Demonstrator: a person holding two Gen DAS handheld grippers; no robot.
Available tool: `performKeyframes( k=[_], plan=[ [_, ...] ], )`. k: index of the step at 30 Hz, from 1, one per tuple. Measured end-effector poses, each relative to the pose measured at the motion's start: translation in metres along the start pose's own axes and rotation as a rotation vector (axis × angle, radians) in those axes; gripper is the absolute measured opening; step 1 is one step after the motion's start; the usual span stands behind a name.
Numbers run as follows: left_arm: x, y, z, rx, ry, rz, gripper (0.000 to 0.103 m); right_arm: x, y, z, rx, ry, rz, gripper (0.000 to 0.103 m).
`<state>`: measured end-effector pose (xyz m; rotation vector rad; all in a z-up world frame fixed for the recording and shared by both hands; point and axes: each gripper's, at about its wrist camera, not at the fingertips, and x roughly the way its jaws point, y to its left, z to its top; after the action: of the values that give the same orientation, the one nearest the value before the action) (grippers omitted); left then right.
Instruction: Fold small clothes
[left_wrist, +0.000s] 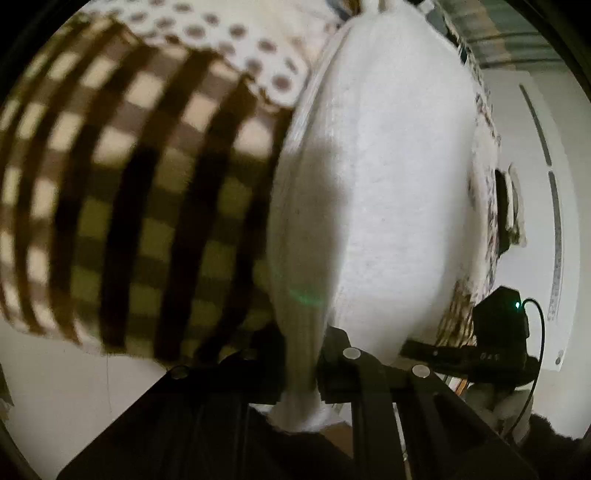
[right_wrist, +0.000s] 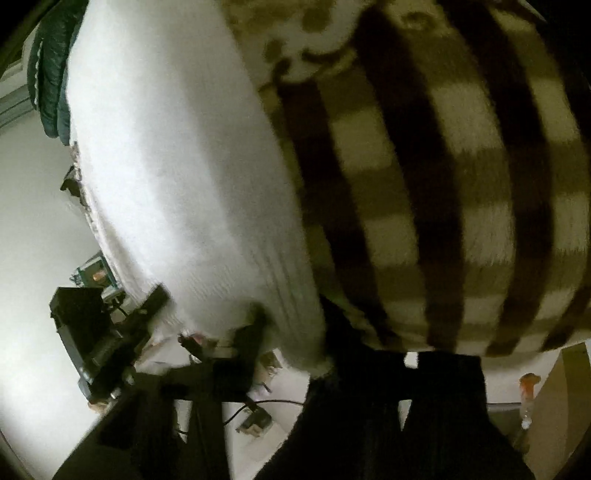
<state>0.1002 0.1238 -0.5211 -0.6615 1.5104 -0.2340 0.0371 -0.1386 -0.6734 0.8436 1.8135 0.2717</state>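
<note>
A white knit garment (left_wrist: 376, 184) hangs stretched in the air between both grippers. My left gripper (left_wrist: 301, 384) is shut on its ribbed edge, which bunches between the black fingers. My right gripper (right_wrist: 295, 350) is shut on another part of the same white garment (right_wrist: 177, 166). The other gripper shows at the right edge of the garment in the left wrist view (left_wrist: 495, 332) and at the left in the right wrist view (right_wrist: 96, 332).
A brown and cream checked cloth (left_wrist: 140, 206) lies behind the garment, also in the right wrist view (right_wrist: 443, 192). A white cloth with brown dots (left_wrist: 236, 44) lies on it. A dark green jacket (right_wrist: 51, 66) hangs at the upper left. White wall surrounds.
</note>
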Motion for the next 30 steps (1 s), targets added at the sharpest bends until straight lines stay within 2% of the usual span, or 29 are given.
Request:
performKeyframes(
  k=[3, 8, 12, 15, 18, 21, 24, 25, 30],
  plan=[
    [-0.016, -0.014, -0.007, -0.018, -0.027, -0.008, 0.010, -0.009, 0.019, -0.016, -0.033, -0.029, 0.004, 0.011],
    [-0.052, -0.031, 0.001, -0.054, -0.057, -0.100, 0.010, -0.054, 0.051, -0.034, -0.082, -0.085, 0.080, 0.010],
    [-0.086, -0.067, 0.031, -0.040, -0.124, -0.166, 0.010, -0.119, 0.086, -0.026, -0.125, -0.176, 0.174, 0.010],
    [-0.115, -0.091, 0.074, -0.001, -0.196, -0.223, 0.010, -0.162, 0.116, -0.005, -0.150, -0.257, 0.228, 0.010],
    [-0.123, -0.113, 0.129, 0.025, -0.256, -0.271, 0.010, -0.194, 0.146, 0.039, -0.174, -0.324, 0.257, 0.010],
    [-0.124, -0.114, 0.187, 0.034, -0.292, -0.306, 0.010, -0.226, 0.177, 0.108, -0.204, -0.404, 0.233, 0.010],
    [-0.102, -0.135, 0.256, 0.058, -0.312, -0.321, 0.010, -0.253, 0.195, 0.184, -0.201, -0.454, 0.211, 0.010],
    [-0.094, -0.138, 0.271, 0.059, -0.309, -0.326, 0.010, -0.257, 0.205, 0.216, -0.189, -0.467, 0.197, 0.010],
    [-0.040, -0.133, 0.365, 0.020, -0.224, -0.348, 0.014, -0.265, 0.234, 0.334, -0.165, -0.477, 0.135, 0.010]
  ],
)
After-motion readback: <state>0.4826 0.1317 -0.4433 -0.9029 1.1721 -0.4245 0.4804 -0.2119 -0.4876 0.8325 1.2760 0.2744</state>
